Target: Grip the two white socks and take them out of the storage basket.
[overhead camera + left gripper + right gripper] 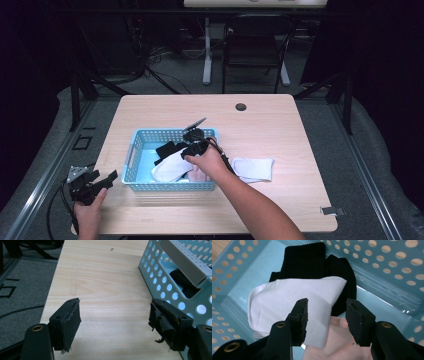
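High view: my right gripper (192, 142) hung over the blue basket (137, 137), jaws parted and clamping nothing. Inside the basket lay a white sock (287, 298) draped across a black sock (307, 261), with a pale pink cloth (337, 340) beneath my jaws. A second white sock (253, 169) rested on the table (280, 125), just beside the basket. My left gripper (92, 184) sat released at the table's edge, near the basket's end wall.

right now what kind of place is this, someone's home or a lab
Likely a lab or recording workspace, not a home: a bare wooden table on metal framing, loose cables on grey carpet, a folding chair behind.
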